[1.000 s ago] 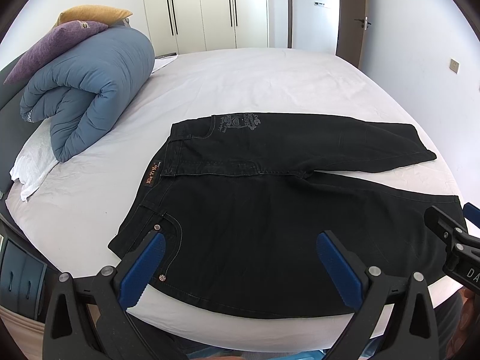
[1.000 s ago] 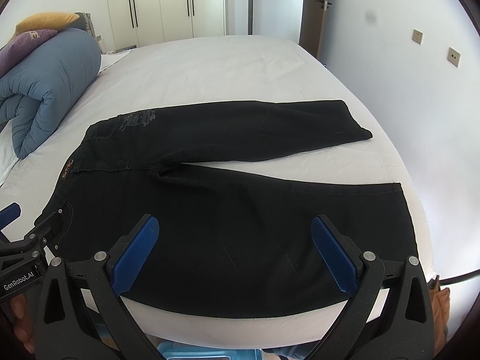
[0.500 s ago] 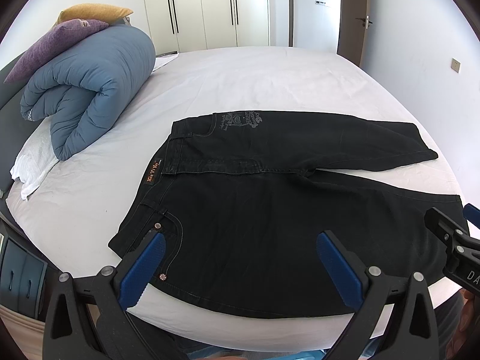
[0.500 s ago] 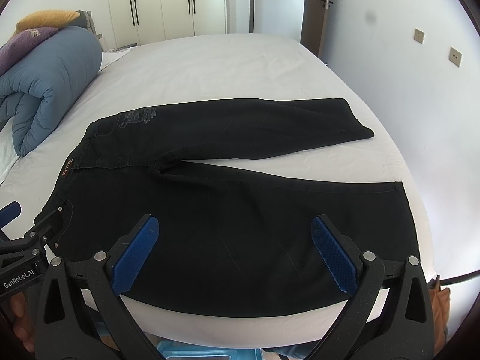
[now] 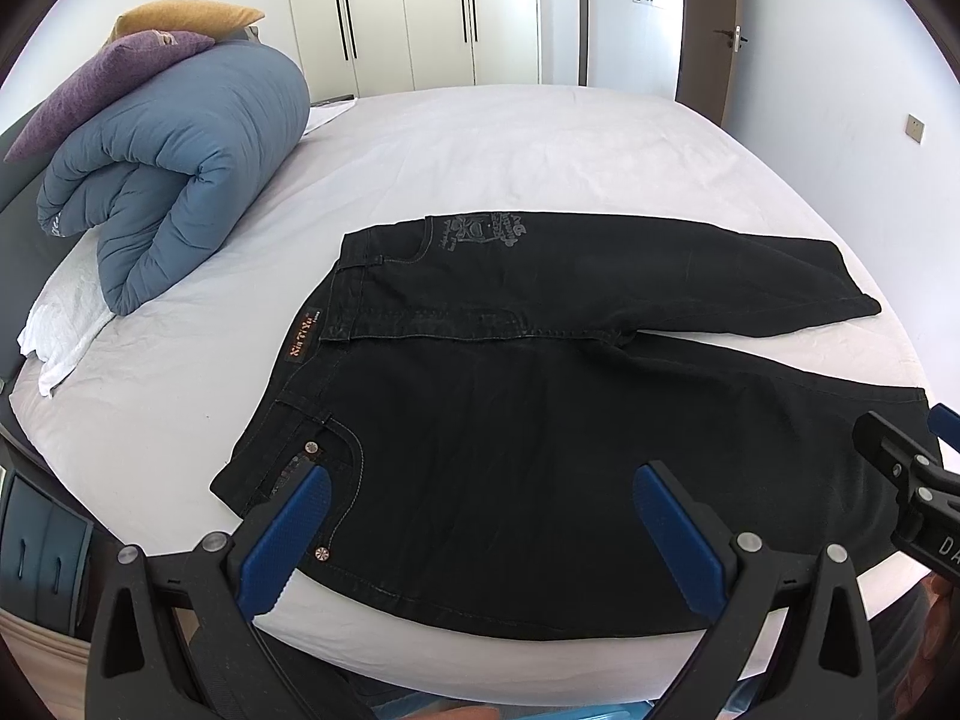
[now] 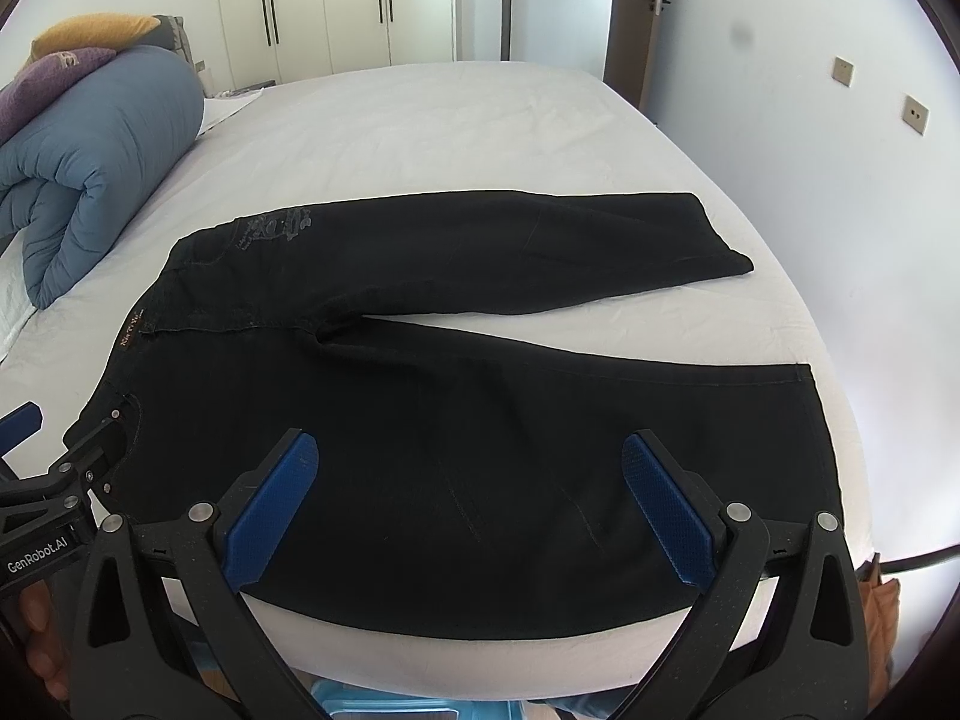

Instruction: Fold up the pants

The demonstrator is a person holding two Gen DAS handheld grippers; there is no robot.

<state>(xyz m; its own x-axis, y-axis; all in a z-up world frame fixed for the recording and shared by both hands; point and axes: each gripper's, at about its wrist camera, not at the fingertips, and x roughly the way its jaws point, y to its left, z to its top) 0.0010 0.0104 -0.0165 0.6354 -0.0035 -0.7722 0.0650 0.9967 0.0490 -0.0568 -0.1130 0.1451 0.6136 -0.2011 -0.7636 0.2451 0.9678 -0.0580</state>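
Two wall sockets (image 6: 915,114), right view only

"GenRobot.AI" is printed in white on the black body of the left gripper (image 6: 57,468), seen at the left edge of the right wrist view; only the letters "DA" can be read on the right gripper (image 5: 906,480) at the right edge of the left wrist view. A brown waistband label (image 5: 304,336) with orange lettering and a grey printed emblem (image 5: 486,230) are borne by the pants (image 5: 540,420), but neither can be read.
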